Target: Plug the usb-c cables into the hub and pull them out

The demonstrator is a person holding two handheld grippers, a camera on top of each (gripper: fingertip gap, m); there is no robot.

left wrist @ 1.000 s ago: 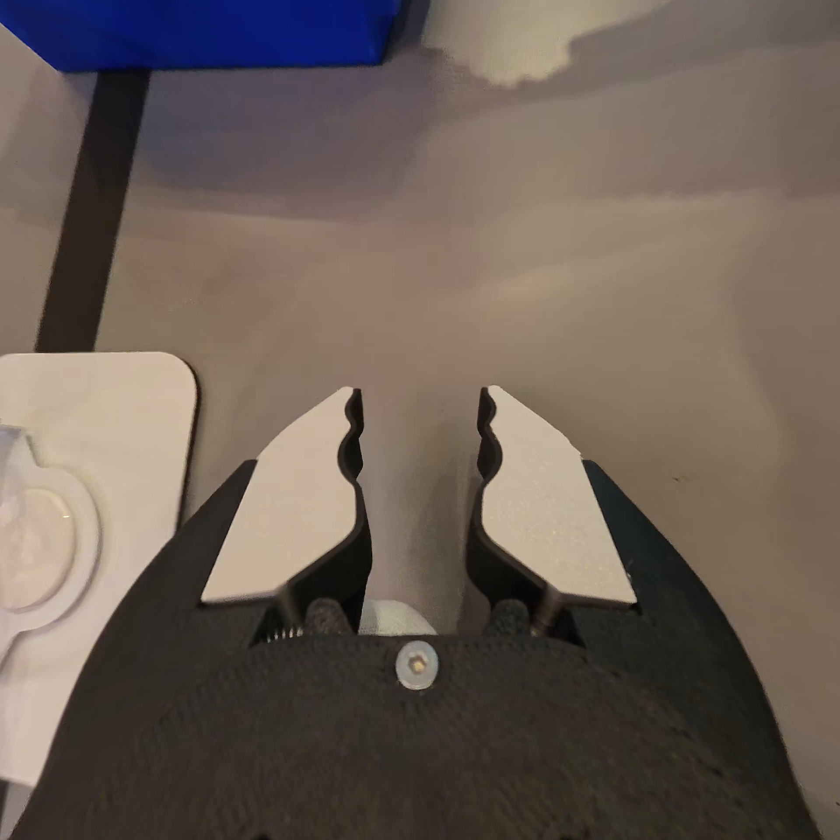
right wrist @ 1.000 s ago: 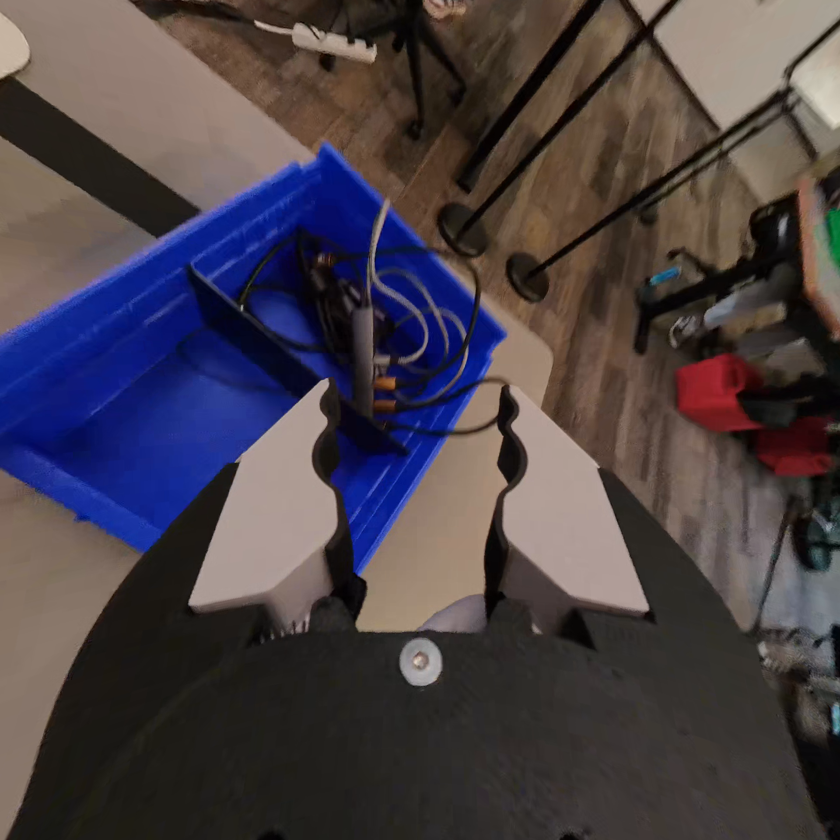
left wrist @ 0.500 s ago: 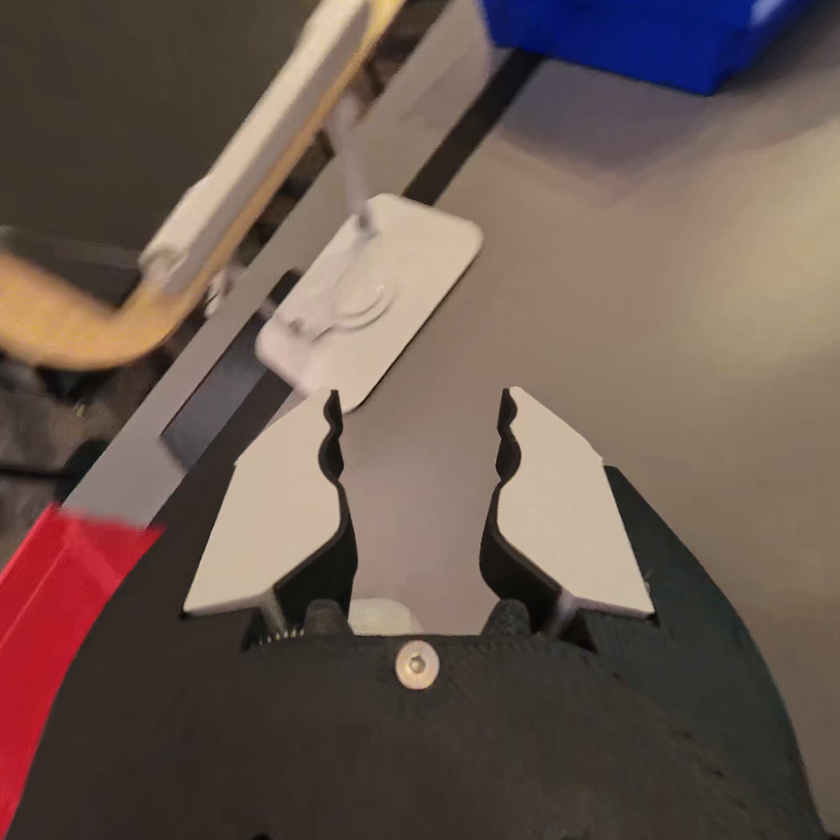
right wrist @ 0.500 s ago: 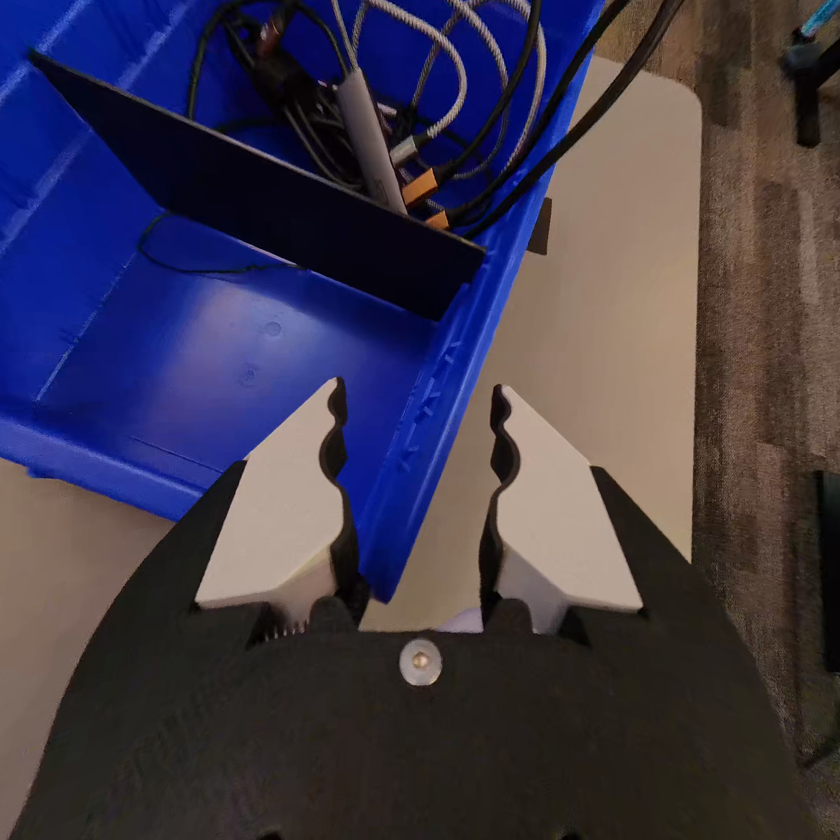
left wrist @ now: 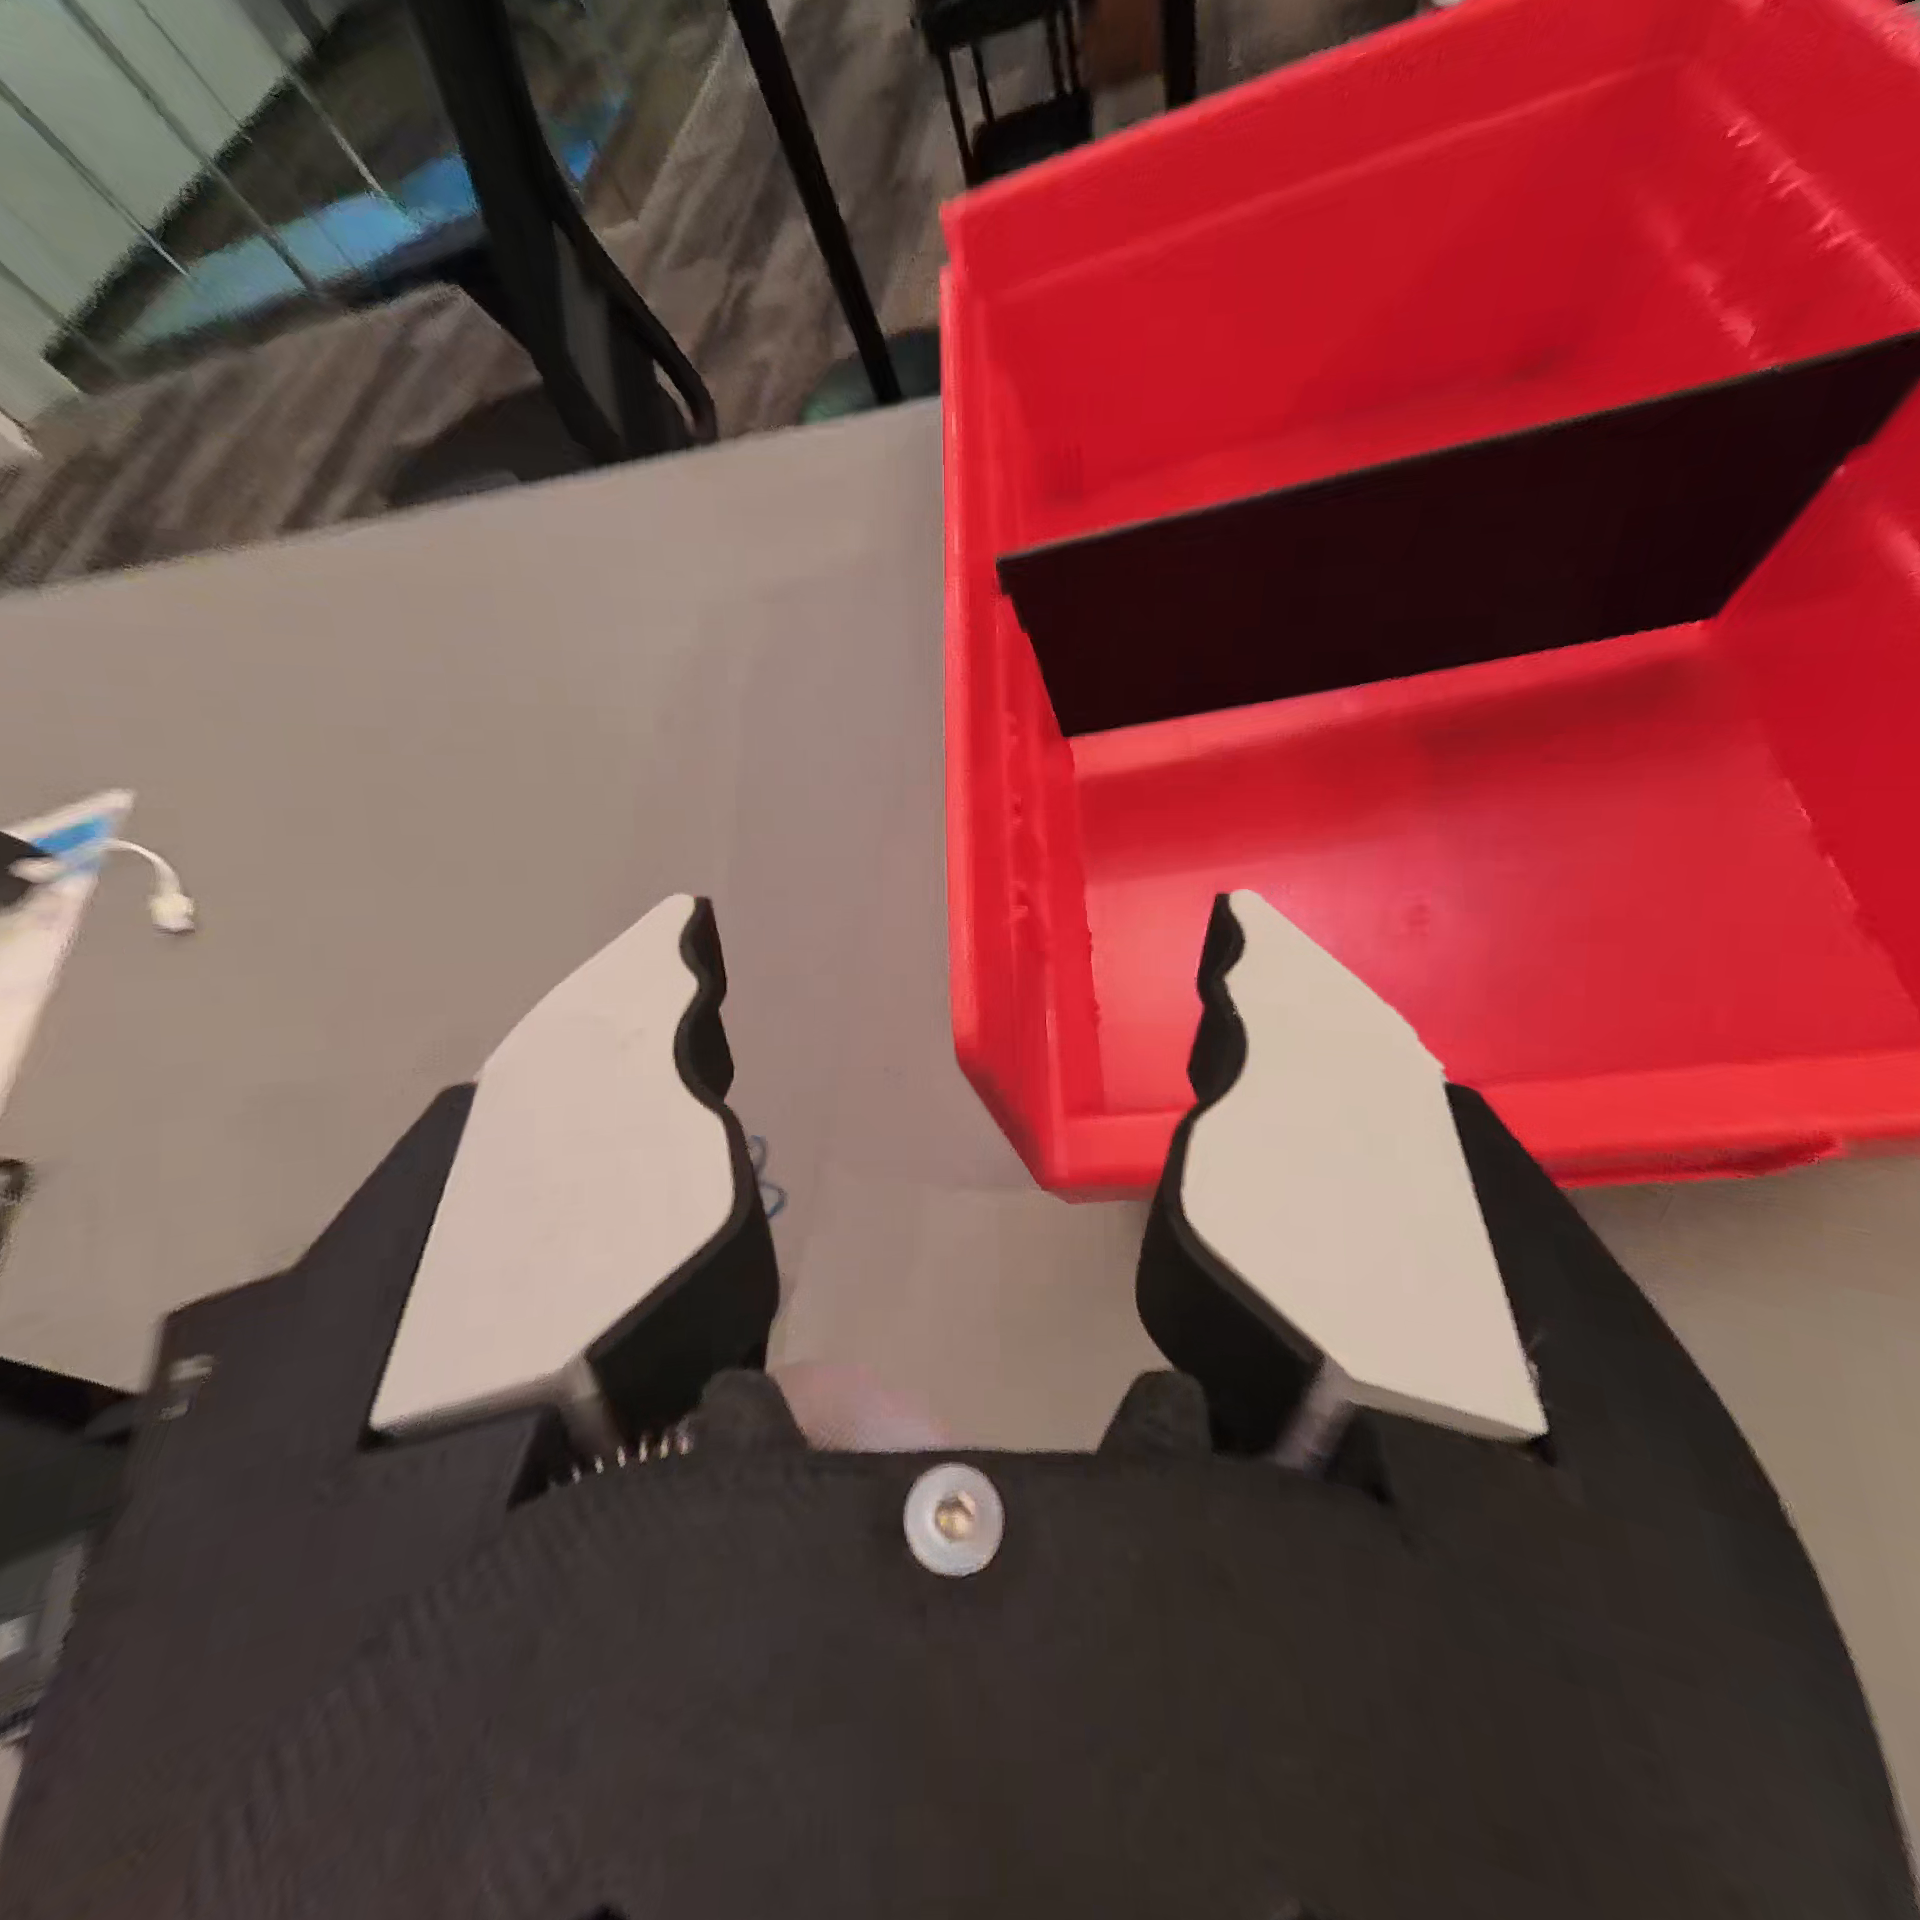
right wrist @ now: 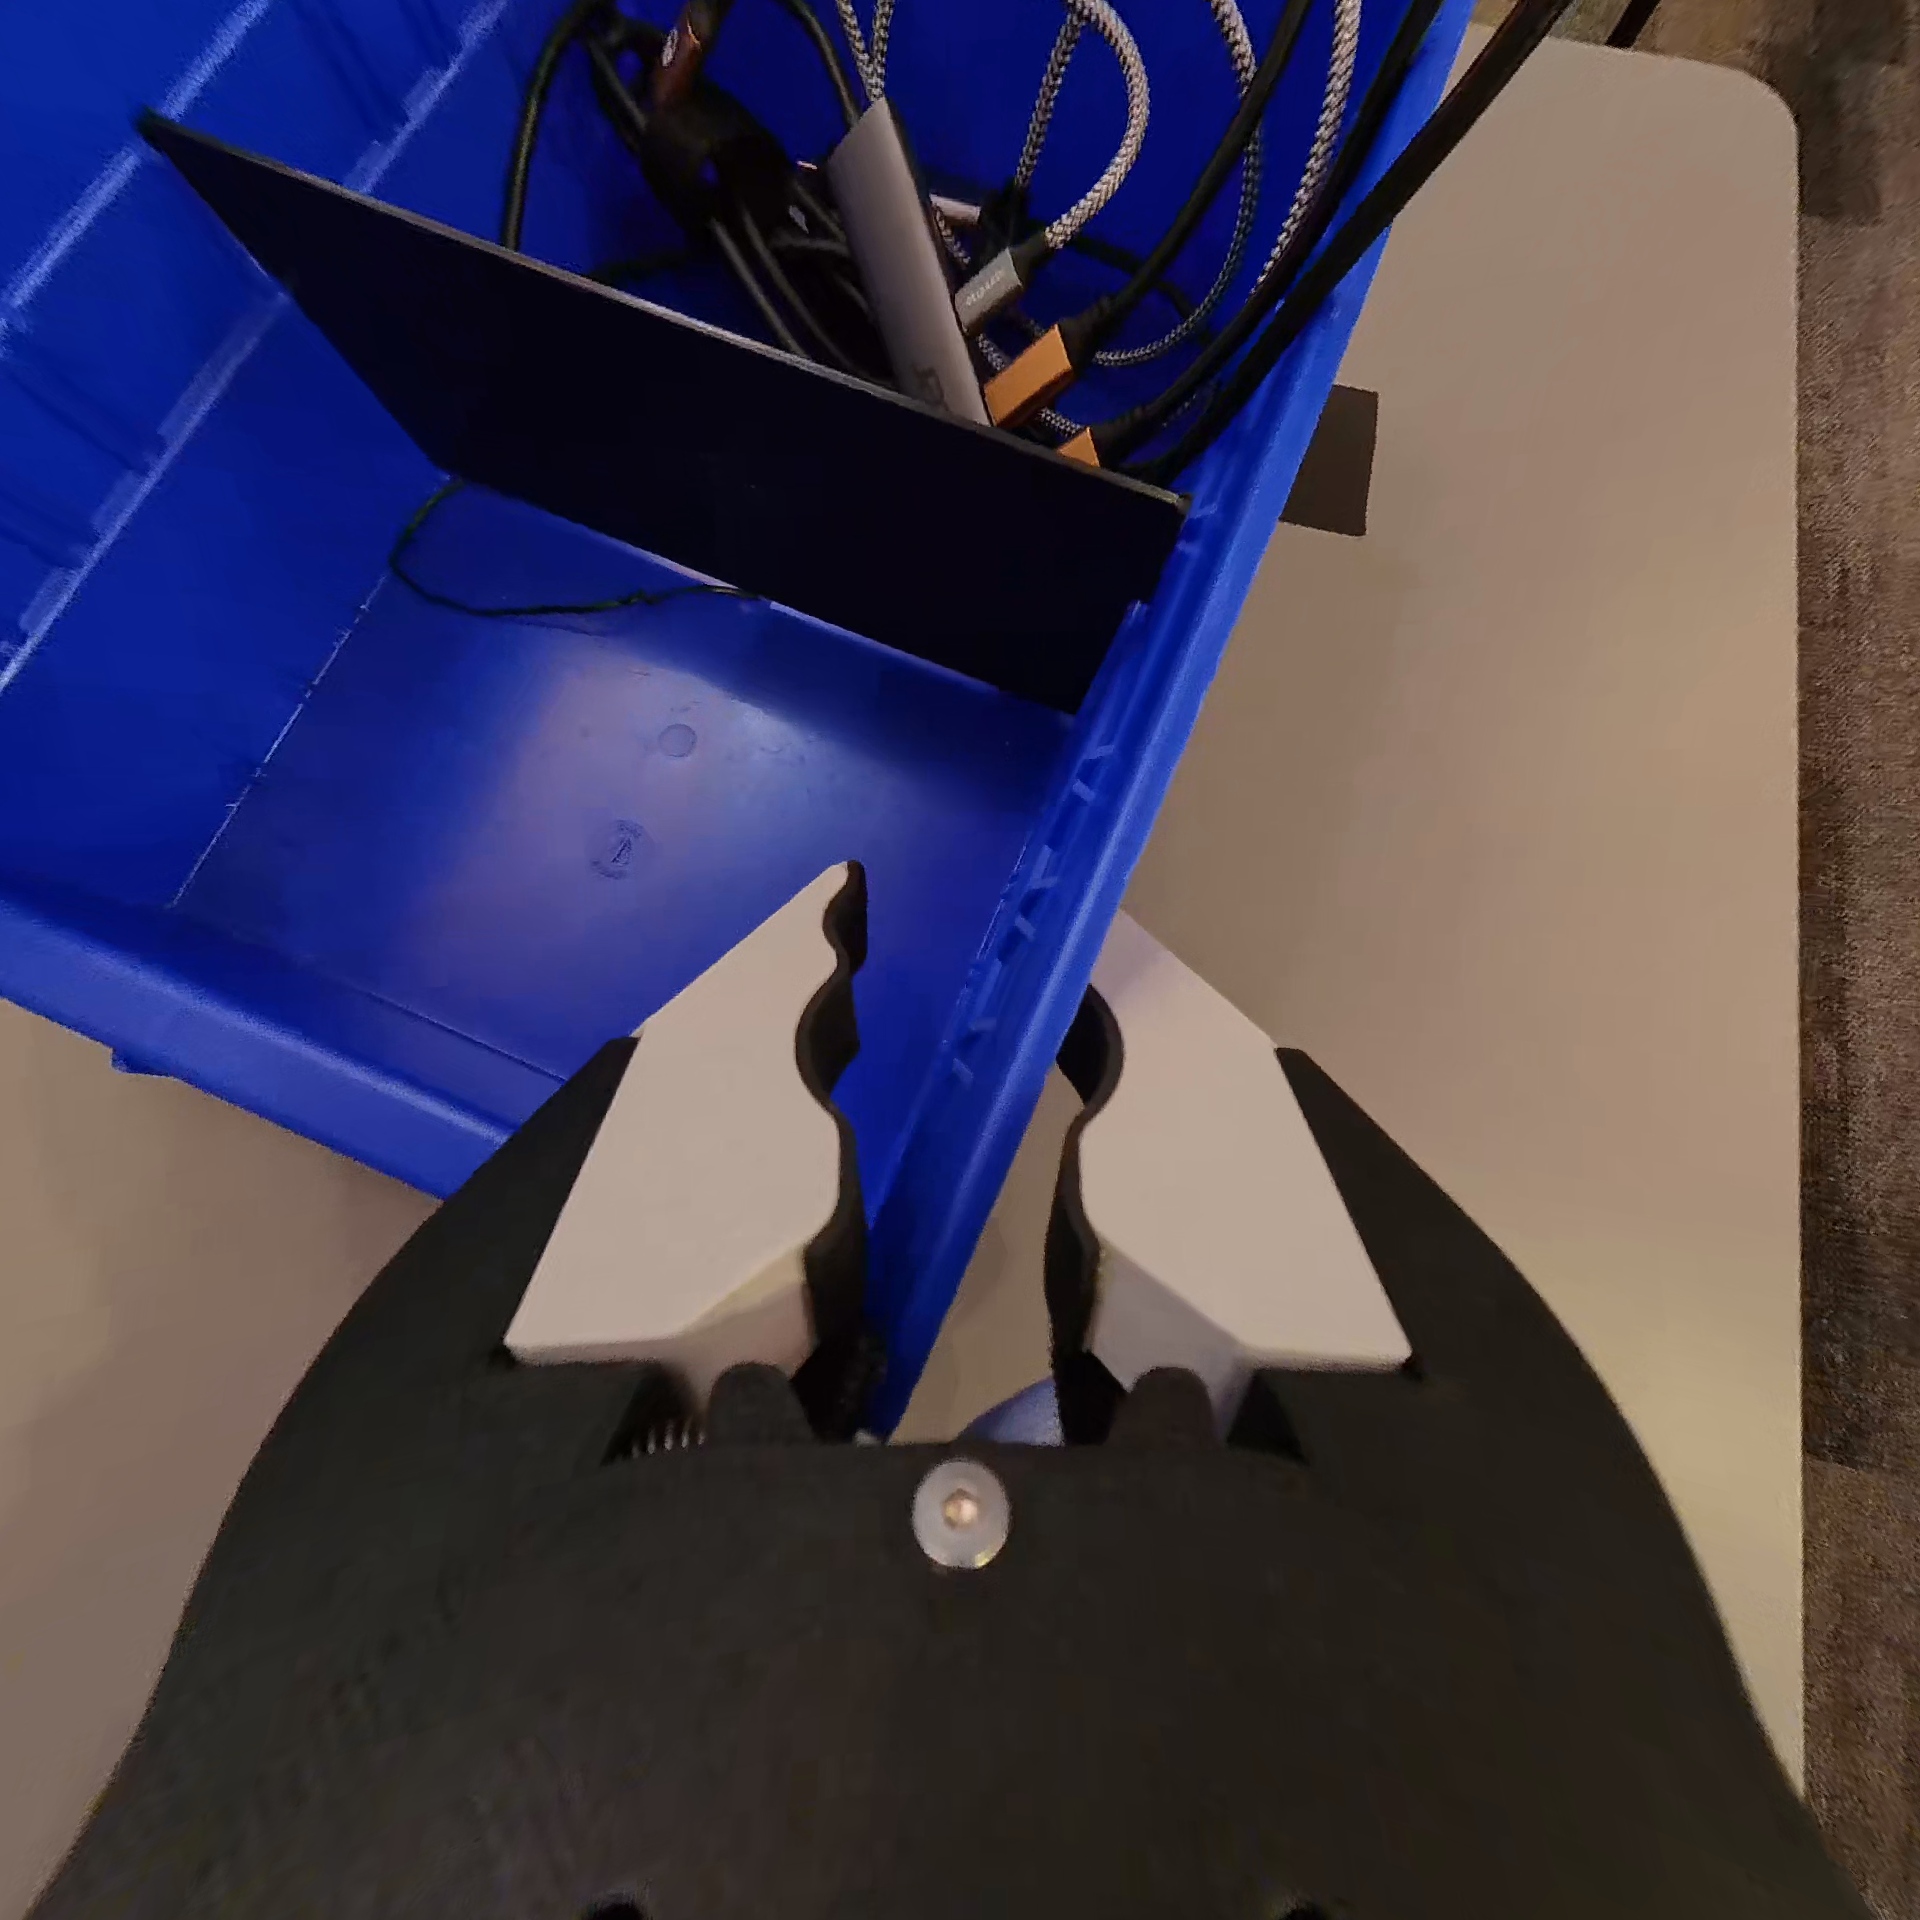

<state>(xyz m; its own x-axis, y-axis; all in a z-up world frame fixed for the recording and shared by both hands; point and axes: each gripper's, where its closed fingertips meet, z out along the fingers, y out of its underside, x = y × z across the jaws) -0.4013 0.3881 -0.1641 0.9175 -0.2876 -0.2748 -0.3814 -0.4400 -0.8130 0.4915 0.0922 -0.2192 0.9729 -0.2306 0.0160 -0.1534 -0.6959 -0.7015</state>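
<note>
A blue bin (right wrist: pixel 1226 582) with a black divider (right wrist: pixel 675 447) holds a slim grey hub (right wrist: pixel 904 260) in its far compartment. Tangled braided and black usb-c cables (right wrist: pixel 1101 104), some with orange plugs (right wrist: pixel 1029 369), lie there too. The near compartment holds only a thin dark thread. My right gripper (right wrist: pixel 982 899) straddles the bin's right wall near its front corner, with the jaws closed onto the wall. My left gripper (left wrist: pixel 961 902) is open and empty above the table. Its right finger (left wrist: pixel 1330 1195) overlaps the front left corner of an empty red bin (left wrist: pixel 977 727).
The red bin has a black divider (left wrist: pixel 1403 540) and two empty compartments. A small white adapter cable (left wrist: pixel 156 894) lies at the table's left. The table's rounded right edge (right wrist: pixel 1782 727) drops to the floor. A black tape patch (right wrist: pixel 1335 457) sits beside the blue bin. Left tips to right tips: about 95 cm.
My right gripper moved down over the blue bin's right wall and its jaws narrowed onto it. My left gripper swung left from the bare table and white plate to the red bin, staying open.
</note>
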